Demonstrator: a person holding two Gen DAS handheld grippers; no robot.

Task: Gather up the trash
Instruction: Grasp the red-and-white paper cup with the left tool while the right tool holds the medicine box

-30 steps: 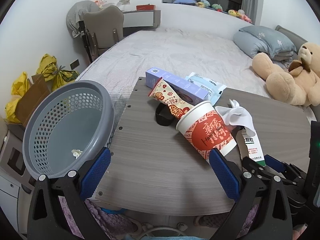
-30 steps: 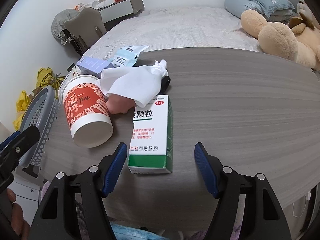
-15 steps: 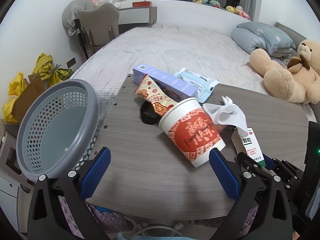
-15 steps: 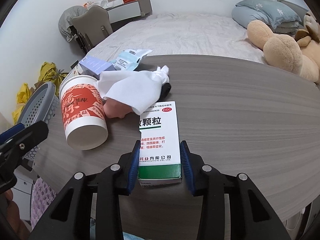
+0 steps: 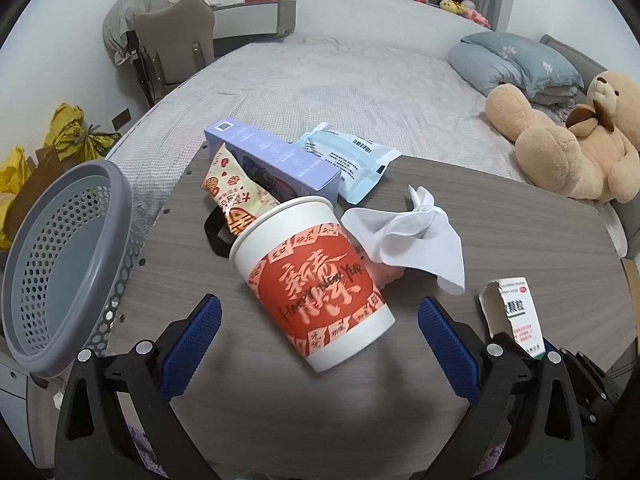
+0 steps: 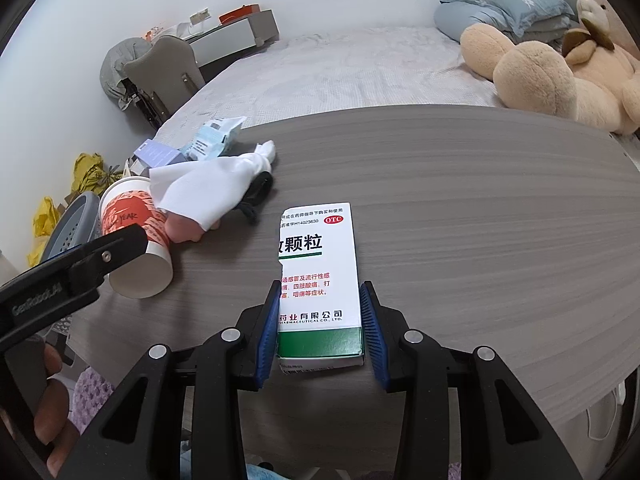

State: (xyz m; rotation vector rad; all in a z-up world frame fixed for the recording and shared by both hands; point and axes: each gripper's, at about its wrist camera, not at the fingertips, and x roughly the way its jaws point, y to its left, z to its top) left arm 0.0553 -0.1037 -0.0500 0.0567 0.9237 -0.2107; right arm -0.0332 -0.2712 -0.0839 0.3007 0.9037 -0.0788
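Observation:
My right gripper (image 6: 320,320) is shut on a white and green medicine box (image 6: 320,276), its blue pads pressing both long sides; the box shows at the right edge of the left wrist view (image 5: 516,320). A red and white paper cup (image 5: 316,280) lies on its side on the wood table (image 5: 520,220), between the wide-apart fingers of my open left gripper (image 5: 320,344). A crumpled white tissue (image 5: 412,232) rests just behind the cup, over something pink. A snack wrapper (image 5: 236,200), a purple box (image 5: 276,156) and a pale blue packet (image 5: 352,160) lie farther back.
A grey perforated basket (image 5: 68,264) stands off the table's left edge. A black band (image 6: 260,192) lies by the tissue. Behind the table is a bed with a teddy bear (image 5: 568,144) and pillows. Yellow bags sit on the floor at the far left.
The right gripper's fingers closed from wide apart onto the medicine box. The left gripper moved forward, so the cup now lies between its fingers and the basket has slid to the left.

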